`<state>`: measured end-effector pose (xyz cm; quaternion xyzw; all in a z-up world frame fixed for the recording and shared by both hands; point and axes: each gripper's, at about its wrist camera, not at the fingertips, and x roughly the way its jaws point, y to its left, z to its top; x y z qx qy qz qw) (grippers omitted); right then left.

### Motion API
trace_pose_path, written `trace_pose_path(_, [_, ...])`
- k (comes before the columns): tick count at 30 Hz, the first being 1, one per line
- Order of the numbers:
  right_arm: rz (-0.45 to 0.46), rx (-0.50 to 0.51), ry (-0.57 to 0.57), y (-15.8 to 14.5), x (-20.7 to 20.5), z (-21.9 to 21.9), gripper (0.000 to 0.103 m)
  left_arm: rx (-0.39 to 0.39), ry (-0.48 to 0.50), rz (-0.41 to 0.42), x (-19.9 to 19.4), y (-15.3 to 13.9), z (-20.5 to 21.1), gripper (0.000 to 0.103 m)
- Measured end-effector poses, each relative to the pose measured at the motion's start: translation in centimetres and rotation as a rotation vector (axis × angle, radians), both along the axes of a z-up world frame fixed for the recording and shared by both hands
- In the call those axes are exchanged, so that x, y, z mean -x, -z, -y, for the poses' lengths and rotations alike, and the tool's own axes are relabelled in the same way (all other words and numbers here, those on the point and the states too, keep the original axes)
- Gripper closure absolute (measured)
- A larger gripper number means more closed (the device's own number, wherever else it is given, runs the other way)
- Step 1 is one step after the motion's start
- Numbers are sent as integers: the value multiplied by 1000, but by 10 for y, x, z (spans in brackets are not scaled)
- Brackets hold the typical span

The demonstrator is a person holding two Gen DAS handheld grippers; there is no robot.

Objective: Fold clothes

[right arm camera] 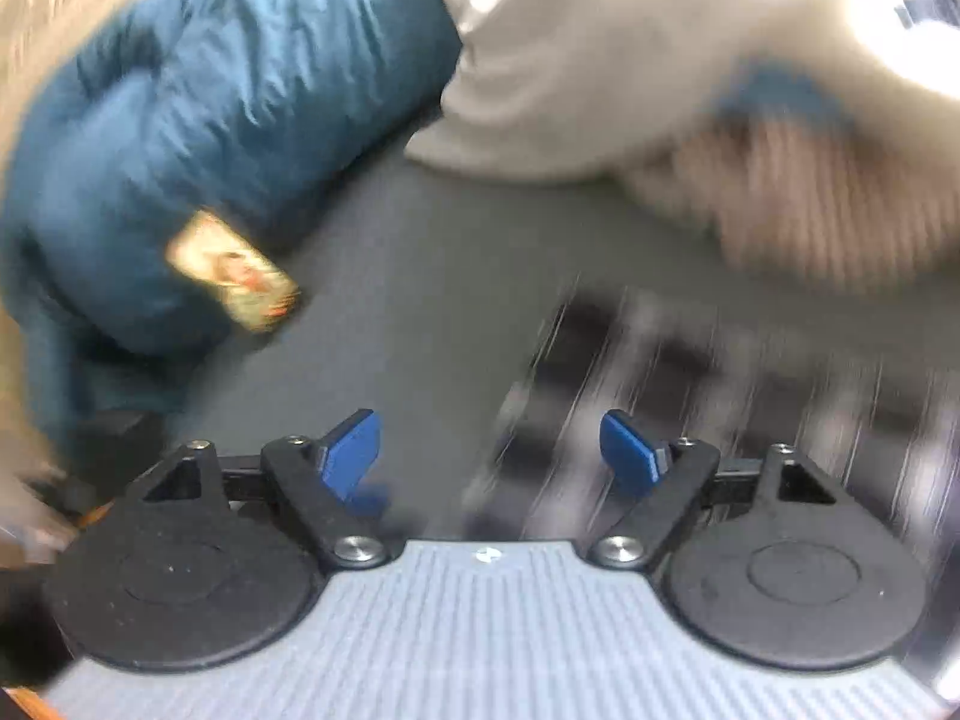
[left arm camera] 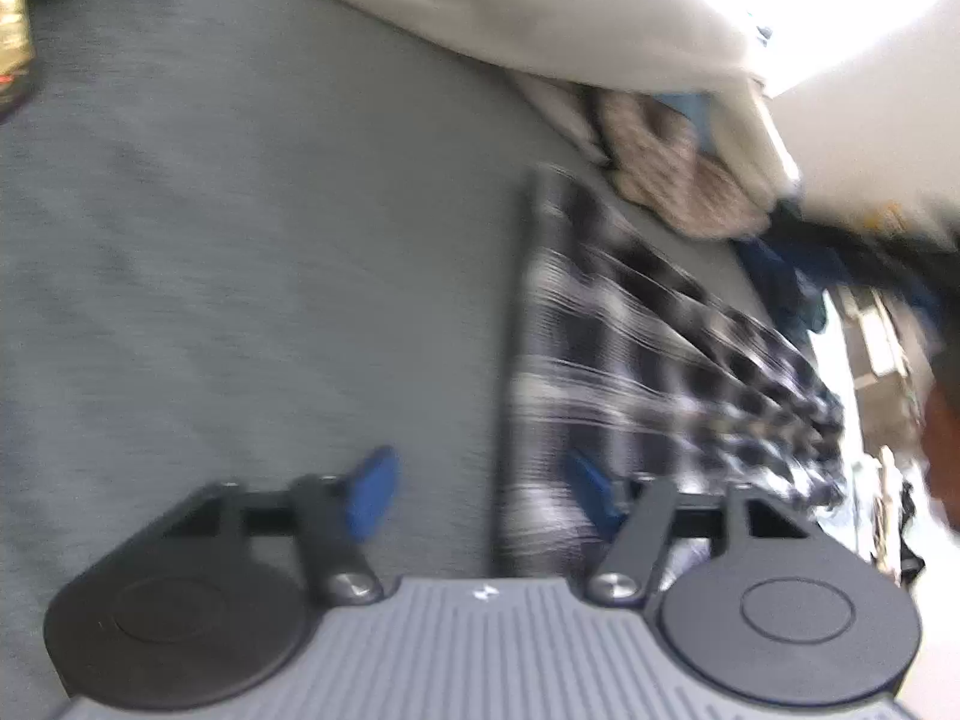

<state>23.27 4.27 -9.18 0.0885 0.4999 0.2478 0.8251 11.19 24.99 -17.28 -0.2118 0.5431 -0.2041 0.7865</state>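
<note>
Both grippers' jaws are apart, holding nothing, over the checked cloth [left arm camera: 630, 360]; only the right gripper [right arm camera: 489, 450] sees the blue jacket [right arm camera: 210, 120] with its label

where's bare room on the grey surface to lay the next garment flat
Free: the grey surface left of the plaid garment, below the cream pile. Crowded: the knit piece beyond the plaid, and the blue jacket.

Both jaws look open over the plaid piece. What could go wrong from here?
1. Both views are motion-blurred, so placing the left gripper or right gripper on the plaid garment edge may miss.
2. The plaid garment lies close to the white cloth and teal jacket; a wide grab might catch the wrong fabric.
</note>
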Motion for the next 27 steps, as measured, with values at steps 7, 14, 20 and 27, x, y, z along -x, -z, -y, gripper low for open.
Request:
trace_pose_path(7, [6,196,-91,47,-69,-21,39,-26,60,-10,7,15,20,73])
trace_pose_path(14, [-93,206,-190,87,-92,-42,101,-40,84,-41,9,20,24,96])
trace_pose_path(20, [-57,244,-138,96,-95,-42,100,-66,119,-39,16,23,30,98])
trace_pose_path(27, [23,49,78,54,-71,6,91,7,110,-84,12,25,22,87])
